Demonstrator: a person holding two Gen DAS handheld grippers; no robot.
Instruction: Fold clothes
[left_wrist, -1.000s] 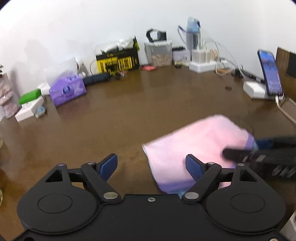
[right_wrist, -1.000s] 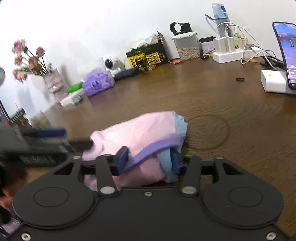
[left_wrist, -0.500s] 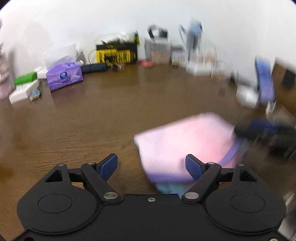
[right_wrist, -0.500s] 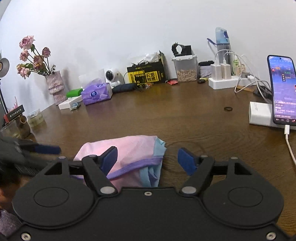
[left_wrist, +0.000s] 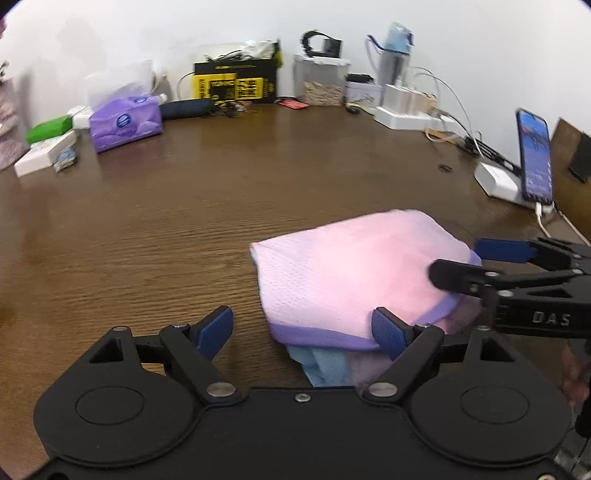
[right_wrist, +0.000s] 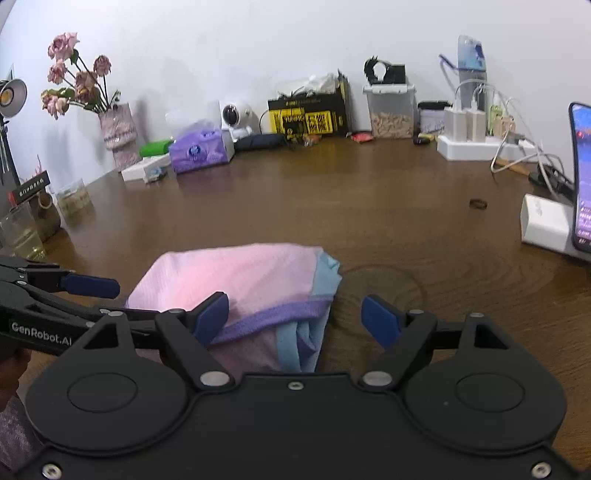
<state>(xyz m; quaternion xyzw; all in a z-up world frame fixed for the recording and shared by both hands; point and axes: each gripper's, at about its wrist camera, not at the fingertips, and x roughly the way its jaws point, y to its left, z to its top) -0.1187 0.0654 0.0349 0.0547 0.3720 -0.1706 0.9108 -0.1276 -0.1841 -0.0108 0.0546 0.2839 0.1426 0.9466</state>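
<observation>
The folded mesh garment (left_wrist: 354, 273) is pale pink with a purple hem band and light blue layers beneath. It lies on a dark brown wood-grain surface (left_wrist: 221, 192). Both black plastic grippers carry blue ribbed fingers (right_wrist: 212, 317). At eleven o'clock sits a purple tissue pack (right_wrist: 199, 151); at twelve, a black-and-yellow printed box (right_wrist: 308, 118).

1. Left gripper (left_wrist: 303, 330): matte black body, two round discs, silver screws, blue ribbed pads (left_wrist: 216, 328).
2. Right gripper (right_wrist: 295, 319): same black build, white "DAS" lettering on its side.
</observation>
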